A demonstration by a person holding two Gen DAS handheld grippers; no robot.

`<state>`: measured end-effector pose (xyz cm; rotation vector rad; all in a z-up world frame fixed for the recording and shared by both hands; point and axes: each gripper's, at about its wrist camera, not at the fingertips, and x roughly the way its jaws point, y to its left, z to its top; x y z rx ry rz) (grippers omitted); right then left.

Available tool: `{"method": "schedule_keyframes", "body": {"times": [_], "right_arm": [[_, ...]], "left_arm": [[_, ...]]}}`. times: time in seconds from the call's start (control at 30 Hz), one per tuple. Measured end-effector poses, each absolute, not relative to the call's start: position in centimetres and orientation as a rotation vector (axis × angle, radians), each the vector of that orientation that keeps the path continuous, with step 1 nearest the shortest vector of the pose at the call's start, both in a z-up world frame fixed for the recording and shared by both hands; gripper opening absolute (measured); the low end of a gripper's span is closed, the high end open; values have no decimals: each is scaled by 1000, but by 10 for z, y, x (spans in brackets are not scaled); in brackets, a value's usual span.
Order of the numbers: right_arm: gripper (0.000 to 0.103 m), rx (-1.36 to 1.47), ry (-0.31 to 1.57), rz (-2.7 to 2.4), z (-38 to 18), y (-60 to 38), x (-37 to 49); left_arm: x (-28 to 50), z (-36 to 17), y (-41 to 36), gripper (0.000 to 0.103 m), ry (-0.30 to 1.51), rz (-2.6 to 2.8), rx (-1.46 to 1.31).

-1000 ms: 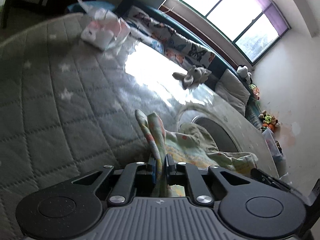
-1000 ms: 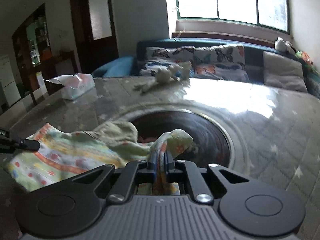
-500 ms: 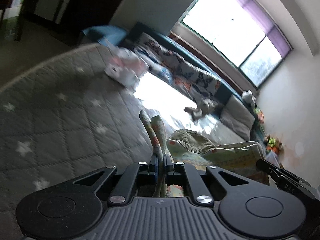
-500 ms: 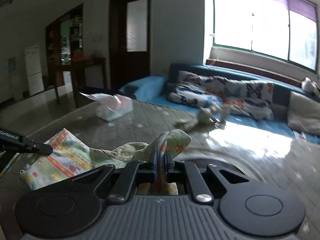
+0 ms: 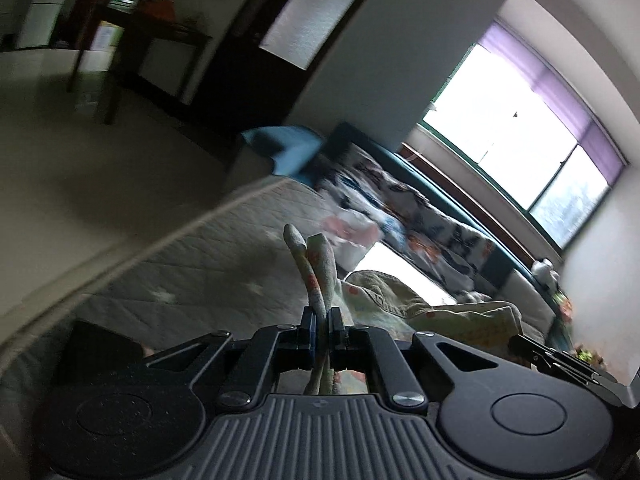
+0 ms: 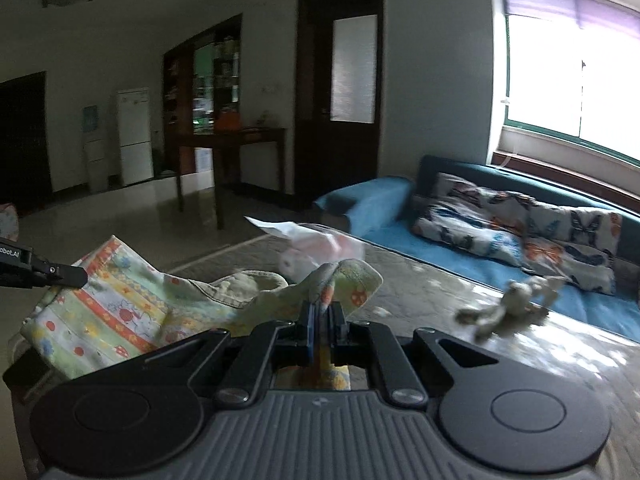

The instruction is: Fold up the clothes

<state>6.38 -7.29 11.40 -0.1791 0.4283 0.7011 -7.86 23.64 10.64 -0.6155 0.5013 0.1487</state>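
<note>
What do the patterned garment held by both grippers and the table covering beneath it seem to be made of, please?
Patterned garment: soft woven cloth, likely cotton, matte; it creases and droops limply between the left gripper and right gripper. Table covering: quilted padded fabric, judging by its stitched diamond grid, though its glare suggests a clear sheet on top.

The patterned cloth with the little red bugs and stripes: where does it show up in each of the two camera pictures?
Left wrist view: the patterned cloth lies low and right of centre, a pinched fold rising from the left gripper.
Right wrist view: it spreads across the lower left, one edge clamped in the right gripper.
Shared landmark: the butterfly-print cushions below the window.
</note>
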Motion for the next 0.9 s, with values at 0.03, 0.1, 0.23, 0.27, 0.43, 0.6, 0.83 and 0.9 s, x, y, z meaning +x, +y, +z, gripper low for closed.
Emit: {"method": "schedule_keyframes", "body": {"times": [0.03, 0.1, 0.23, 0.27, 0.43, 0.6, 0.83, 0.9], "right_arm": [[6, -180, 433, 711, 113, -68, 65], [6, -181, 447, 733, 107, -57, 70], [6, -199, 484, 758, 89, -43, 74], [6, -204, 498, 762, 83, -39, 75], [6, -243, 554, 761, 62, -31, 77], [8, -258, 599, 734, 51, -29, 82], [15, -270, 610, 710, 52, -35, 84], [22, -271, 612, 710, 52, -35, 83]], "left_arm": [[-82, 107, 241, 6, 496, 165, -617], [-85, 103, 247, 6, 502, 190, -621], [-88, 89, 253, 6, 538, 226, -634], [-89, 85, 255, 6, 548, 235, -637], [-91, 69, 259, 6, 594, 264, -653], [-92, 59, 263, 9, 626, 290, -667], [-100, 64, 264, 33, 611, 316, -633], [-99, 67, 260, 47, 612, 327, -609]]}}
